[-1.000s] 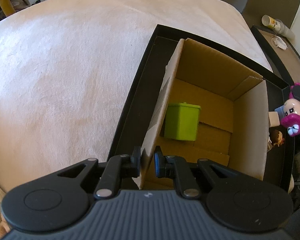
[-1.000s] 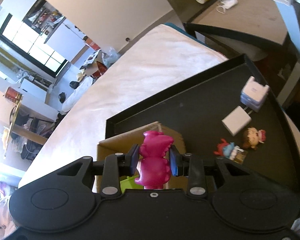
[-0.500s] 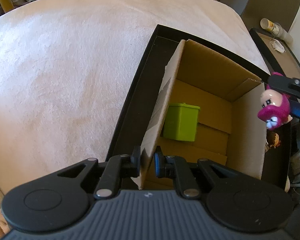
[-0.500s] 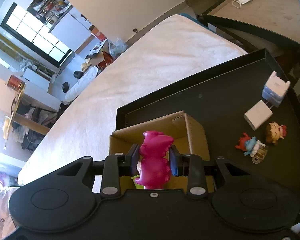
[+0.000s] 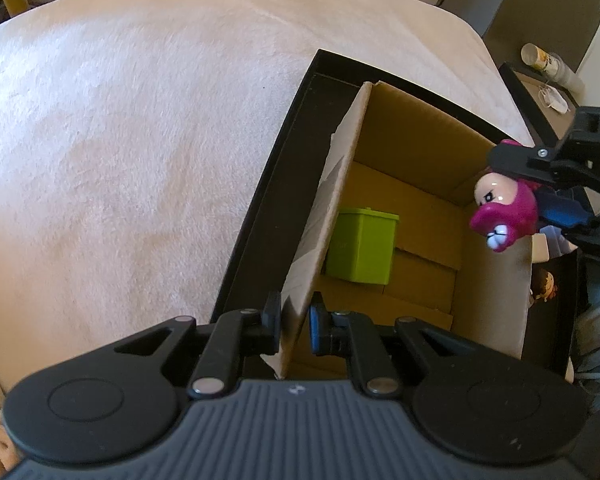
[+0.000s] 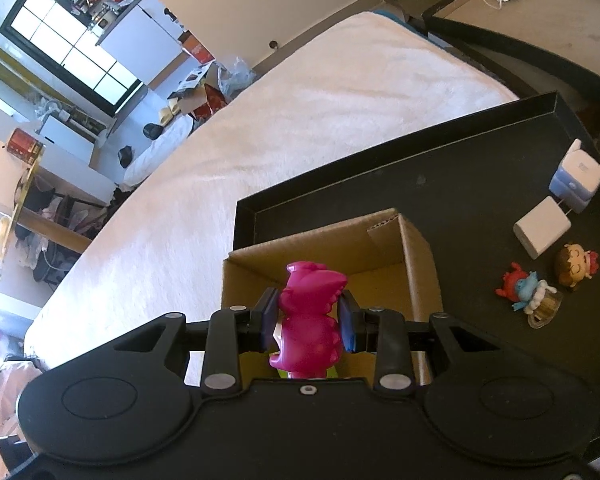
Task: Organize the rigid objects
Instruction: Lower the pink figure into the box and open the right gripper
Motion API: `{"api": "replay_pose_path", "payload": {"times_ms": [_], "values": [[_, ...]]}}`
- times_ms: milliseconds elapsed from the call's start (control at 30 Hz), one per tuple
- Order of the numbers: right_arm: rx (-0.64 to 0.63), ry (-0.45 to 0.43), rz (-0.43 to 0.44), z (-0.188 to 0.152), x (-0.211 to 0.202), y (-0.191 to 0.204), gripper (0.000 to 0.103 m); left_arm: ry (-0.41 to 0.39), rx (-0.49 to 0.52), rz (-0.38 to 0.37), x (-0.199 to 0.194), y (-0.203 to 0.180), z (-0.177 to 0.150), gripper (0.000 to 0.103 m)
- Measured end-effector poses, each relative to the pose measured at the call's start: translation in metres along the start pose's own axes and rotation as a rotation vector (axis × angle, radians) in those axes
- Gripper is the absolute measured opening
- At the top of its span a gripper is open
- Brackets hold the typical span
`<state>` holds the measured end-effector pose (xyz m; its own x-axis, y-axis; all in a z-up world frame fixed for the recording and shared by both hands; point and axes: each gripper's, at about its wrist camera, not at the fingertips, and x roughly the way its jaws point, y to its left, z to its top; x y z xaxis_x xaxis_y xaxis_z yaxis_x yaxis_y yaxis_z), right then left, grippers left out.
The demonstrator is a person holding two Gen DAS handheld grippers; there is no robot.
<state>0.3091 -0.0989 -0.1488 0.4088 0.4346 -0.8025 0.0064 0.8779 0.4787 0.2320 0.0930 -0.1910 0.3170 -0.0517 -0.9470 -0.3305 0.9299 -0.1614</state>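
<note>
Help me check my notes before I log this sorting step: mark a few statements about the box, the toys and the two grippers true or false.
1. The right gripper is shut on the pink figure. True.
2. The cardboard box is empty. False: a green container stands inside it.
3. The left gripper is shut on the box's wall. True.
4. The pink figure already lies on the box floor. False: it hangs in the grip over the box's opening.
5. Two small figurines and two white blocks lie in the black tray outside the box. True.
</note>
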Motion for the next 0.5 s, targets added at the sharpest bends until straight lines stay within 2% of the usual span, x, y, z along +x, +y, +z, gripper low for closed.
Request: {"api": "replay_pose_path", "payload": {"times_ms": [367, 433, 500], "values": [[-0.056, 0.002, -0.028, 0.005, 0.011, 0.016, 0.034, 0.009, -0.002, -0.011, 0.001, 0.003, 0.001, 0.013], [-0.070, -0.006, -0.027, 0.005, 0.010, 0.018, 0.046, 0.010, -0.001, -0.010, 0.001, 0.002, 0.001, 0.013], [-0.071, -0.008, -0.020, 0.004, 0.009, 0.016, 0.049, 0.007, 0.002, -0.004, 0.001, 0.001, 0.001, 0.013]]}}
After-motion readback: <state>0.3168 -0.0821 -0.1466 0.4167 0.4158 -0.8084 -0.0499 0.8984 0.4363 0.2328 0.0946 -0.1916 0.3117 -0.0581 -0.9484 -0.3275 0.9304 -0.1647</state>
